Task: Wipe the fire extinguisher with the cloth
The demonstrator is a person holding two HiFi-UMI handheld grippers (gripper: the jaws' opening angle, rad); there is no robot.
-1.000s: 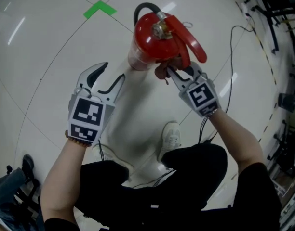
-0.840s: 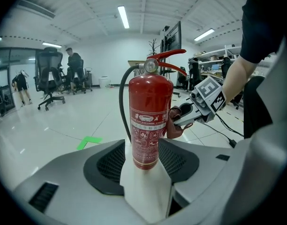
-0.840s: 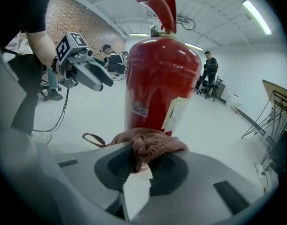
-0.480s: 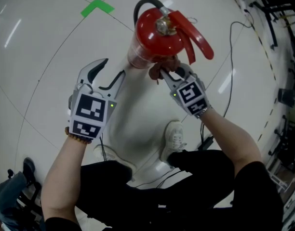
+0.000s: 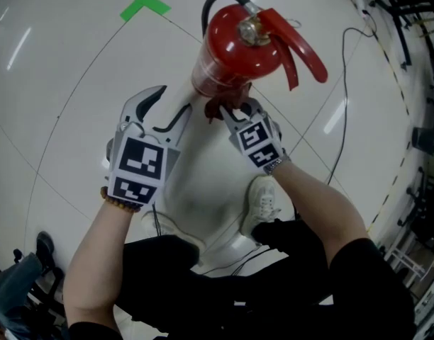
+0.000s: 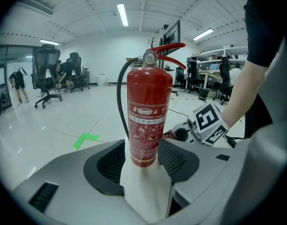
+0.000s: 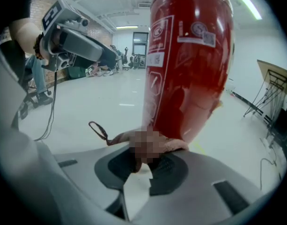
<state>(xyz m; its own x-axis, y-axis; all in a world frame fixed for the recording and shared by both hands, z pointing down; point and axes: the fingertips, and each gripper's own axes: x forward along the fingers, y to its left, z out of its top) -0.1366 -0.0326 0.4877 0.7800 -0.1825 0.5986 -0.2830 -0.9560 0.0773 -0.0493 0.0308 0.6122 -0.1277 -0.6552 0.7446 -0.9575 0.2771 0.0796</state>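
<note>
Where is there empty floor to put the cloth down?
The glossy white floor is bare between the green tape corner and the left gripper. It is crowded around the red metal fire extinguisher, where the right gripper holds the pinkish-brown cloth, and a thin black cable crosses the right side.

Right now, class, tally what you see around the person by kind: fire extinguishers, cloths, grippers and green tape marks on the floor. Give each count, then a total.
fire extinguisher: 1
cloth: 1
grippers: 2, the left gripper with jaws apart and the right gripper with jaws shut on the cloth
green tape mark: 1
Total: 5
</note>
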